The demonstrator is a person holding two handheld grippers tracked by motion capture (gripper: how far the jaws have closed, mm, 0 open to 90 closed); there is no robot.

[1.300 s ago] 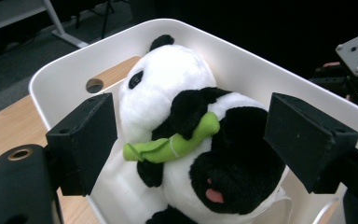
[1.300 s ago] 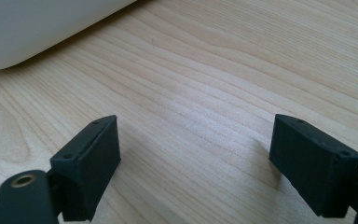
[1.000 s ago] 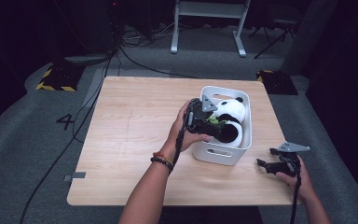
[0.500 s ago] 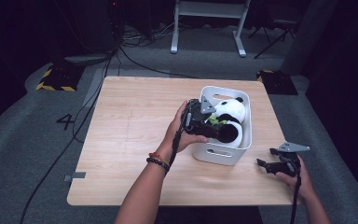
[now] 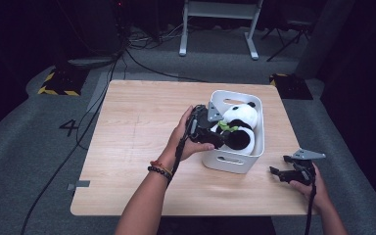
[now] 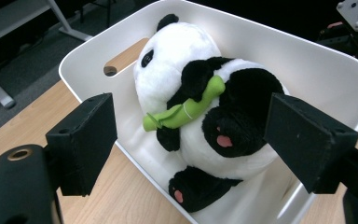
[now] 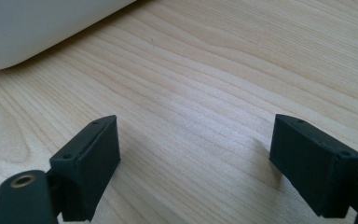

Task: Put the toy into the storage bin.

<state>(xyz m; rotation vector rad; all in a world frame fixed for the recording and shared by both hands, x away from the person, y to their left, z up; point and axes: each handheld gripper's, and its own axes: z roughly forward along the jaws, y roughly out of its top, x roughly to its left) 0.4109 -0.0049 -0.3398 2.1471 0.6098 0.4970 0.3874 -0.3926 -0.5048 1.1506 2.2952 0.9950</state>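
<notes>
Dark room w/ grey carpet and loose cables round a pale wooden table; a white bin stands on the table's right half, nearer the right edge than the middle. Inside it lies a stuffed panda, on its back, head toward the far end, feet toward the near end, w/ a green bamboo stick tucked under one black arm. The panda looks settled on the bin floor, not lifted.

Left gripper is held over the bin's left wall, pointing in at the panda. In the left gripper view its jaws stand spread wide, one to each side of the toy's belly and legs, w/ clear gaps both sides, so nothing is pinched. The near-left rim of the bin runs under the gripper.

Right gripper sits low at the table's near right corner, well apart from the bin's contents, just beside the bin's near right corner. The right gripper view shows its jaws spread too, bare wood between them, the bin's white wall at the far left of that view.

Judgement: whichever way the work runs, the toy is in the bin and the left tool is free of it. If it's a pick-out, the grasp is lined up but not yet made; closing, lifting and setting down are all left. If it's a put-in, the drop looks done and only pulling the hand away is left. Pics alone don't settle which.
</notes>
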